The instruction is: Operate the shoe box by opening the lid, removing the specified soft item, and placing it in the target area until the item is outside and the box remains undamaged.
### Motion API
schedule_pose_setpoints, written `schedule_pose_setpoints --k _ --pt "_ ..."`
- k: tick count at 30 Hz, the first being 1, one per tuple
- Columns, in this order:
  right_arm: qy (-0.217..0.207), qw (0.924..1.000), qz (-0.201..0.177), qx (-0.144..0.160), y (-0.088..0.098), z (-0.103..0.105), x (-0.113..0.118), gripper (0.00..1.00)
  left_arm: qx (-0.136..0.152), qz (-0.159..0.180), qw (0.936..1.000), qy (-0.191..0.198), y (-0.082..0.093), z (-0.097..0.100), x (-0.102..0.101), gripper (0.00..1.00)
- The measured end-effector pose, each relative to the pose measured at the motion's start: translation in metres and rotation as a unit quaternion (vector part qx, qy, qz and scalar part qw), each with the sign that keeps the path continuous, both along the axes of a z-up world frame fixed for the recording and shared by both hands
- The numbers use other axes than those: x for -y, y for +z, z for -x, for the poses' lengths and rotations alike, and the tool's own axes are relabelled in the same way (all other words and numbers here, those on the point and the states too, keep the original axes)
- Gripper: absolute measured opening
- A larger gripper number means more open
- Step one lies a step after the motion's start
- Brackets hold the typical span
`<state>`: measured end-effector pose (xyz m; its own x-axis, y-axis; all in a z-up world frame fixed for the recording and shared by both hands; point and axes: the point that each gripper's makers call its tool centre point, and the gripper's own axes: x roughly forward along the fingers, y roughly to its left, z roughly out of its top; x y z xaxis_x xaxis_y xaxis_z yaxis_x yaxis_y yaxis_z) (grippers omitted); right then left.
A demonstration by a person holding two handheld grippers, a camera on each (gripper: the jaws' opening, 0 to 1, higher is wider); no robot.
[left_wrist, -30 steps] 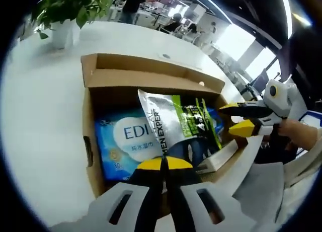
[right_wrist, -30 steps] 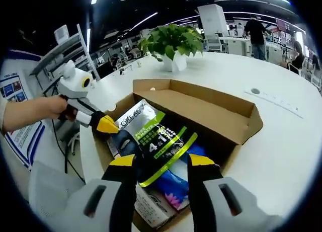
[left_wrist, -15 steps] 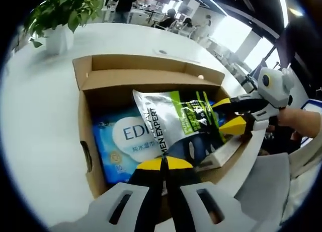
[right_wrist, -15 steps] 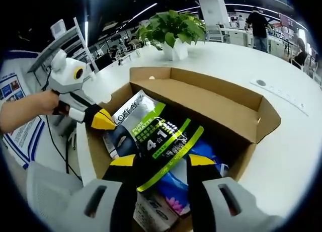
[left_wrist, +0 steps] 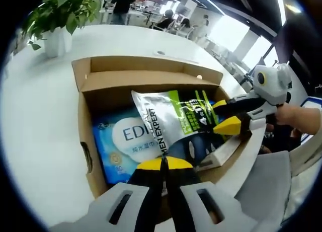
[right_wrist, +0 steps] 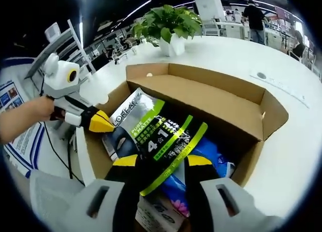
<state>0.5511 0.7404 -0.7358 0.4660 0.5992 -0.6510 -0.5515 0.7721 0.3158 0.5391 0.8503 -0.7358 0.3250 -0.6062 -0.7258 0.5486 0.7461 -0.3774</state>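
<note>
An open cardboard shoe box [left_wrist: 83, 141] [right_wrist: 274, 116] sits on a white table, its lid flap [left_wrist: 151, 78] folded back. A silver, black and green "MEN EXPERT" pouch [left_wrist: 176, 121] [right_wrist: 156, 129] lies slanted on top of a blue wipes pack [left_wrist: 121, 141] [right_wrist: 211, 154]. My right gripper [right_wrist: 162, 161] [left_wrist: 225, 116] is open, one jaw on each side of the pouch's edge. My left gripper [left_wrist: 162, 164] [right_wrist: 99, 122] is shut, its tips at the box's side wall by the pouch's corner. Whether it pinches the wall I cannot tell.
A small white carton [left_wrist: 219, 154] lies in the box under the pouch. A potted green plant [left_wrist: 55, 20] [right_wrist: 168, 25] stands on the round white table [left_wrist: 35, 116] beyond the box. A grey chair [left_wrist: 264, 186] is by the table's edge; people stand far behind.
My right gripper has moved in over the pouch, so the pouch's edge now sits deeper between its jaws. My left gripper has stayed shut at the box's wall.
</note>
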Motion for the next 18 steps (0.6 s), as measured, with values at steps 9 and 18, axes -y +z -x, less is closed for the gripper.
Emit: schedule_pose_setpoints --k 9,18 --pt "-0.024 0.9995 -0.015 0.015 0.017 -0.003 0.006 0.22 0.007 0.001 1.0 -0.002 0.007 0.003 0.003 0.0" --pt "-0.043 0.9982 -0.033 0.025 0.032 -0.003 0.012 0.14 0.015 0.006 0.9999 0.0 0.018 0.007 0.005 0.0"
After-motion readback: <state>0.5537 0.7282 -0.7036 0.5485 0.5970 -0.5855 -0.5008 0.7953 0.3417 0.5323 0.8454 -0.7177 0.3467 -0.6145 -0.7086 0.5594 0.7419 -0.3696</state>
